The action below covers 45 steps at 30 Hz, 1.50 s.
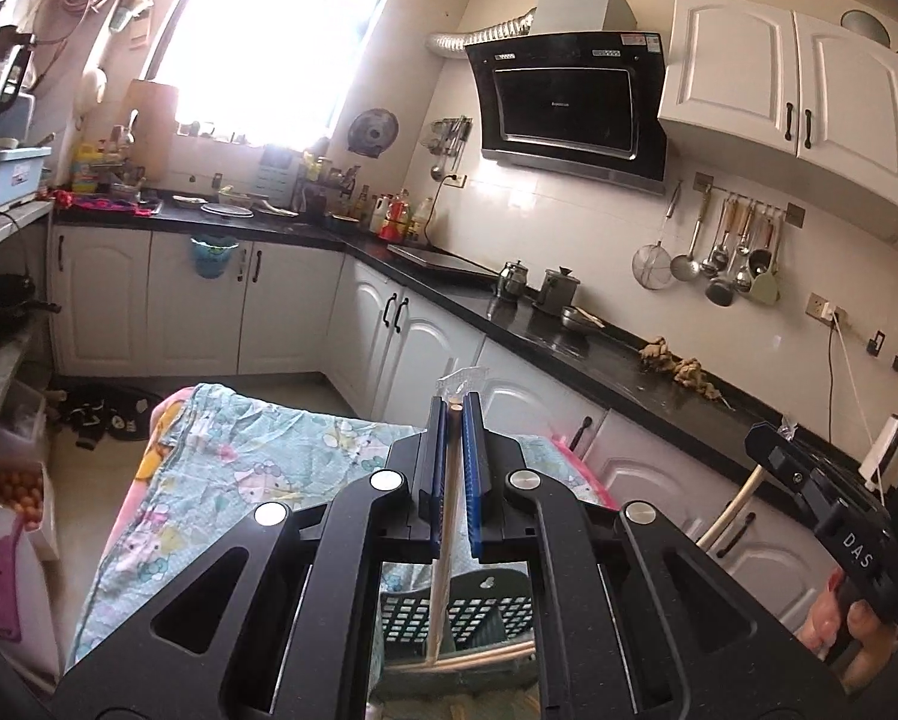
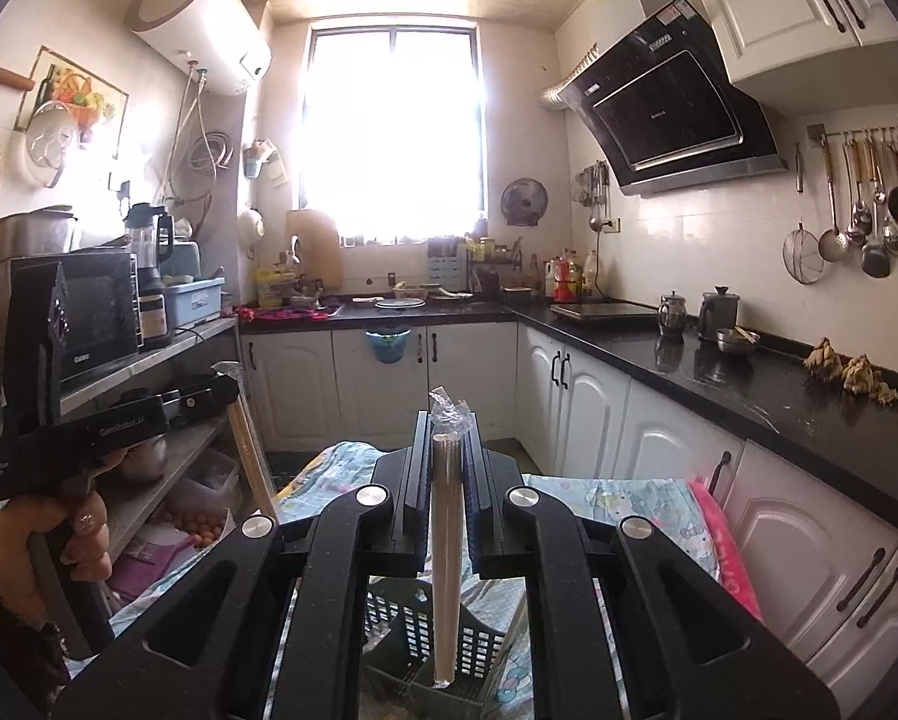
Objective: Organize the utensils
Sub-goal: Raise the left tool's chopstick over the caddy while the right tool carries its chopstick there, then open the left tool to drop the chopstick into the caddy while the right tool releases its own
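My left gripper [image 1: 455, 405] is shut on a wrapped pair of light wooden chopsticks [image 1: 443, 546], which hang down into a dark slotted plastic basket [image 1: 449, 615]. My right gripper [image 2: 447, 420] is shut on a plastic-wrapped bundle of tan sticks [image 2: 446, 546], whose lower end reaches into the same basket [image 2: 479, 642]. The basket stands on a table covered with a cartoon-print cloth [image 1: 257, 456]. The right gripper also shows at the right of the left wrist view [image 1: 773, 450], and the left gripper at the left of the right wrist view [image 2: 221, 387]. Both are raised over the basket.
A black countertop [image 1: 569, 336] with white cabinets runs along the right and back. On it stand metal pots [image 1: 554, 291] and ginger pieces [image 1: 683, 369]. Ladles hang on a wall rail [image 1: 731, 258]. A shelf with a microwave [image 2: 89, 318] stands at the left.
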Each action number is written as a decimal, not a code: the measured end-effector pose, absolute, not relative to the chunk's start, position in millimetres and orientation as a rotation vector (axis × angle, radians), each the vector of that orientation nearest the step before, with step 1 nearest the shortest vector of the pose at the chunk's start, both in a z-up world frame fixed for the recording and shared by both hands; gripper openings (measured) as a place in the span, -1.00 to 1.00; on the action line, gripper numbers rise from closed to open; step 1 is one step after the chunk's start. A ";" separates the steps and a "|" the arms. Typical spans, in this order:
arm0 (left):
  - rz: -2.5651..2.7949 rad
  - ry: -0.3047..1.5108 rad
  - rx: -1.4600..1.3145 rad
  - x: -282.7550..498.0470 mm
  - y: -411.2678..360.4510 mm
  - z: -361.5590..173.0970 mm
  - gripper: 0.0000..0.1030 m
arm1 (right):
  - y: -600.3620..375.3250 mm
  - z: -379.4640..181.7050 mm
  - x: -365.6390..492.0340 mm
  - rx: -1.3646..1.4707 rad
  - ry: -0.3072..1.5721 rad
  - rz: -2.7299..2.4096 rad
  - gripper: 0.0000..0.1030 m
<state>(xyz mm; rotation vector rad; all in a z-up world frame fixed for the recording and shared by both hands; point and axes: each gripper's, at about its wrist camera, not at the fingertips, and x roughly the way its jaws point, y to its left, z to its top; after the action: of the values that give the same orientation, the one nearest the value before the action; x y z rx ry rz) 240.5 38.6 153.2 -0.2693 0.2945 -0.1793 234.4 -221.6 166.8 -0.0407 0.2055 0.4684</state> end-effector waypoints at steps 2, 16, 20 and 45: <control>-0.178 0.299 -0.268 244.0 36.5 149.9 -0.95 | -220.3 163.1 238.4 -0.038 0.206 0.466 -0.82; -0.170 0.317 -0.255 259.4 27.7 122.1 -0.95 | -207.9 127.2 263.5 -0.032 0.247 0.454 -0.82; -0.166 0.321 -0.254 262.5 25.7 112.6 -0.94 | -204.2 117.2 270.1 -0.034 0.269 0.449 -0.82; -0.186 0.385 -0.289 246.8 33.6 77.3 0.11 | -205.7 65.1 277.6 -0.017 0.428 0.384 -0.19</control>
<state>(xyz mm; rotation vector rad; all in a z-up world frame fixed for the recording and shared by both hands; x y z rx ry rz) 246.8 33.6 77.3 -0.2893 0.3849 -0.1856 277.6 -205.7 65.1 -0.0167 0.4284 0.3836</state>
